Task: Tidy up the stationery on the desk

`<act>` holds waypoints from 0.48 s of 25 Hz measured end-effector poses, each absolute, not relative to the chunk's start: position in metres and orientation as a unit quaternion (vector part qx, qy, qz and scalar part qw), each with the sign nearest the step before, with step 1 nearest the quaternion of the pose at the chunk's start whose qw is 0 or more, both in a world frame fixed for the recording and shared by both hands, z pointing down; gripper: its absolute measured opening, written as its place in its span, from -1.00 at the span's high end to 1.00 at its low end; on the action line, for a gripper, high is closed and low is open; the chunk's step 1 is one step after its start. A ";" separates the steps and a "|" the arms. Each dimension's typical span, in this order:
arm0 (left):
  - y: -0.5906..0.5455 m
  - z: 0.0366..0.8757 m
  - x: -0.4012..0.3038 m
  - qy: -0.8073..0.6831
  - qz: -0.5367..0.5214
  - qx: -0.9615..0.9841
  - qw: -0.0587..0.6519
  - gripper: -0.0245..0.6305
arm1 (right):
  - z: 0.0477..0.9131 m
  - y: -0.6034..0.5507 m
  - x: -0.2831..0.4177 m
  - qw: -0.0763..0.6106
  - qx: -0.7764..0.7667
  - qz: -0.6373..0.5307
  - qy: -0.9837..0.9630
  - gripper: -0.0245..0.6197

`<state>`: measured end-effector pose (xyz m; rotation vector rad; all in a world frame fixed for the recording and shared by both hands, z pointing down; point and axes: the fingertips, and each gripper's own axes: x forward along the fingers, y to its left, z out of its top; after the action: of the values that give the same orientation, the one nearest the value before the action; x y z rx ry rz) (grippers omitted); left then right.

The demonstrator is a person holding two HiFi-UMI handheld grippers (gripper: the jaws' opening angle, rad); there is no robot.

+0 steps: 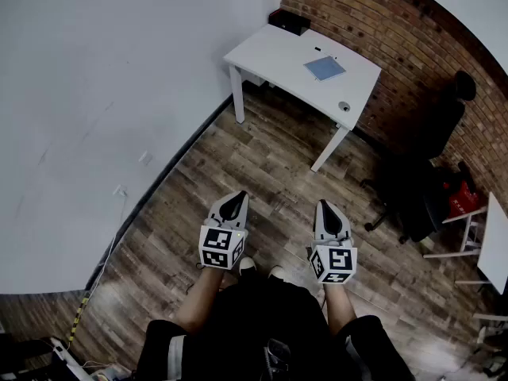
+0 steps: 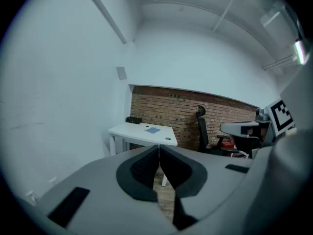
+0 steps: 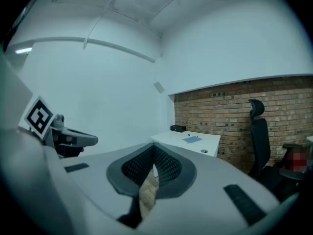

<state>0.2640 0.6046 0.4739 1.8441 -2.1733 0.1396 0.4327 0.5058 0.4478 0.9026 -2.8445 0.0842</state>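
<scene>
A white desk point(image 1: 278, 54) stands far ahead against the brick wall. On it lie a blue notebook point(image 1: 325, 68), a black box point(image 1: 288, 22) at its back corner, a small round object point(image 1: 344, 106) near its front edge and a small dark pen-like item point(image 1: 318, 50). My left gripper point(image 1: 236, 200) and right gripper point(image 1: 325, 209) hang side by side over the wood floor, well short of the desk. Both are shut, nothing between the jaws. The desk point(image 2: 142, 131) with the notebook point(image 2: 152, 130) shows past the left gripper point(image 2: 159, 149). Beyond the right gripper point(image 3: 154, 153) are the desk point(image 3: 188, 142) and notebook point(image 3: 192, 139).
A black office chair point(image 1: 429, 157) stands right of the desk by the brick wall, with a red object point(image 1: 460, 197) and another white table point(image 1: 496, 244) further right. A white wall point(image 1: 119, 94) runs along the left. Cables lie at the bottom left.
</scene>
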 end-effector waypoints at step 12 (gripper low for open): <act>0.627 0.471 0.274 -0.762 0.049 0.628 0.148 0.87 | 0.447 0.521 0.438 0.085 0.290 0.032 -0.953 0.85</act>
<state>0.2740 0.6268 0.4708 1.8068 -2.1913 0.1399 0.4384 0.5211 0.4469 0.8662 -2.8415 0.0960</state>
